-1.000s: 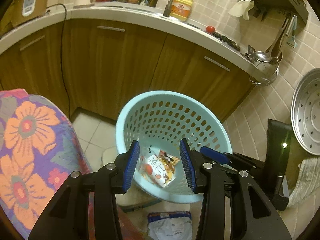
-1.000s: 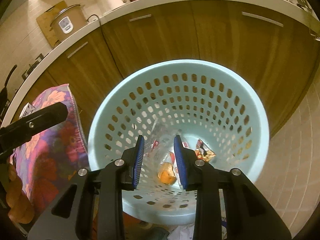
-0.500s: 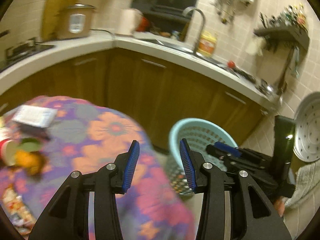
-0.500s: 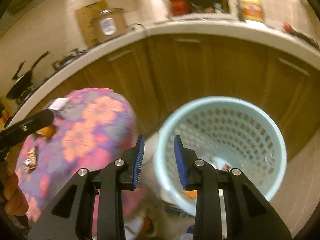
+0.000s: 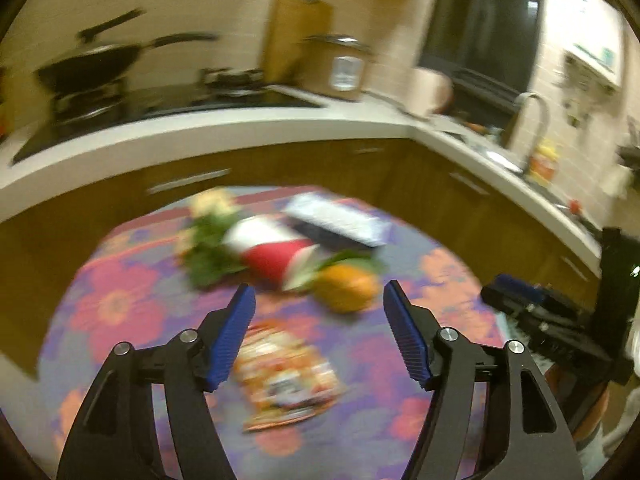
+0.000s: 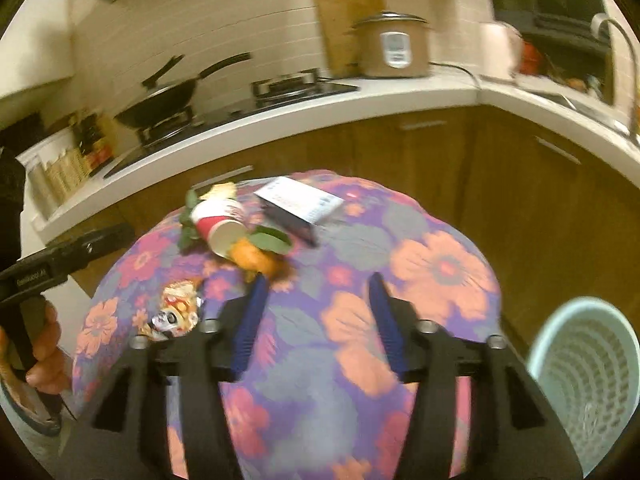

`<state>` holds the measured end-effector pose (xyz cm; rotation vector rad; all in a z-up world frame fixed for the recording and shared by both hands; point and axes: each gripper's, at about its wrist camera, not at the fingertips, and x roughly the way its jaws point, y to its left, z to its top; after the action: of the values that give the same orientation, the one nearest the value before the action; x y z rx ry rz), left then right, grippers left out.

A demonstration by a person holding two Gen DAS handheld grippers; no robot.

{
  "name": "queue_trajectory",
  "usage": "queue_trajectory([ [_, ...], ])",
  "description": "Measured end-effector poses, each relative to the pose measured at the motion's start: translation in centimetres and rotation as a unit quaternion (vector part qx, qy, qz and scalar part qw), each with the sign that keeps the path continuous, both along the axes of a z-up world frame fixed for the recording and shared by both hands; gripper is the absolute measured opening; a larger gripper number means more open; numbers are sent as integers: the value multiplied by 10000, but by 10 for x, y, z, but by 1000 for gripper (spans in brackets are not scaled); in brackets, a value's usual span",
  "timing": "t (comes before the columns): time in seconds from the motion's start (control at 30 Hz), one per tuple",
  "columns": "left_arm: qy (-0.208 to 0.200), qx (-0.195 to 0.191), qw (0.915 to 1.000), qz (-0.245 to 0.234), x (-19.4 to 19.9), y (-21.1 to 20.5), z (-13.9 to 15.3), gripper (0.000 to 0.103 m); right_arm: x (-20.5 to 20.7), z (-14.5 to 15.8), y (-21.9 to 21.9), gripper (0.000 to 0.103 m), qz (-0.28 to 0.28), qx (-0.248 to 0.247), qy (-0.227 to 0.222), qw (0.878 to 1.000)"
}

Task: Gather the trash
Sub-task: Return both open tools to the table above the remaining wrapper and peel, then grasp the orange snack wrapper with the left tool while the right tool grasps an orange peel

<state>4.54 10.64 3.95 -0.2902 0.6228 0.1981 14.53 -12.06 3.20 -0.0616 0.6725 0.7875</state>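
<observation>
Two claws hang over a small round bench (image 6: 440, 264) draped in a purple cloth with orange flowers, and both are empty. The left claw (image 5: 320, 334) has its blue pads spread and its jaws are opening, with nothing between them; below it, on the cloth, lies an orange snack wrapper (image 5: 286, 380), flat and apart from the pads. The right claw (image 6: 314, 320) is opening too, its jaws parted over bare cloth, gripping nothing. The rest of the trash sits at the far side of the bench: a red and white paper cup (image 6: 220, 226) on its side with its mouth turned toward the claws, an orange peel (image 6: 256, 258) touching the cup's rim, a green leaf (image 6: 270, 240) resting on the peel, and more greens (image 6: 188, 220) behind the cup. A flat box (image 6: 300, 202) with a pale top lies just beside the cup, near the back edge. From the right claw's view the wrapper (image 6: 174, 314) is at the near left of the cloth, and a hand (image 6: 44, 356) holding a black handle shows at the left edge. A pale blue basket (image 6: 588, 376) with a perforated wall stands on the floor to the right of the bench, well apart from the trash; I cannot tell what it holds. Behind, a white counter (image 6: 360, 108) carries a wok (image 6: 164, 100) on the stove and a rice cooker (image 6: 394, 46).
</observation>
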Motion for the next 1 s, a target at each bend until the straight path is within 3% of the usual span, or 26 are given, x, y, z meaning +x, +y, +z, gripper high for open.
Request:
queue_trajectory([
  [0.23, 420, -467, 9973, 392, -7, 33, -41, 66, 6, -19, 74, 52, 555, -412, -190, 9974],
  [0.33, 529, -637, 9957, 415, -1, 31, -55, 66, 16, -27, 91, 52, 609, -495, -135, 9968],
  [0.43, 733, -792, 9935, 368, 5, 23, -71, 66, 29, -40, 104, 52, 690, -575, 224, 9957],
  [0.53, 914, -754, 9922, 386, 9, 15, -83, 66, 36, -51, 106, 52, 770, -476, 682, 9936],
  [0.7, 1117, -423, 9915, 513, 15, 7, -92, 62, 40, -54, 117, 52, 627, -677, 650, 9936],
  [0.73, 1128, -388, 9914, 537, 15, 6, -92, 55, 41, -55, 119, 51, 589, -741, 630, 9935],
  [0.77, 1138, -377, 9913, 540, 16, 6, -92, 51, 42, -57, 120, 48, 537, -793, 598, 9936],
  [0.83, 1145, -368, 9912, 555, 14, 6, -91, 44, 42, -58, 118, 23, 503, -851, 588, 9934],
  [1.0, 1062, -410, 9925, 451, 6, 4, -88, 33, 31, -55, 99, 6, 622, -651, 610, 9941],
])
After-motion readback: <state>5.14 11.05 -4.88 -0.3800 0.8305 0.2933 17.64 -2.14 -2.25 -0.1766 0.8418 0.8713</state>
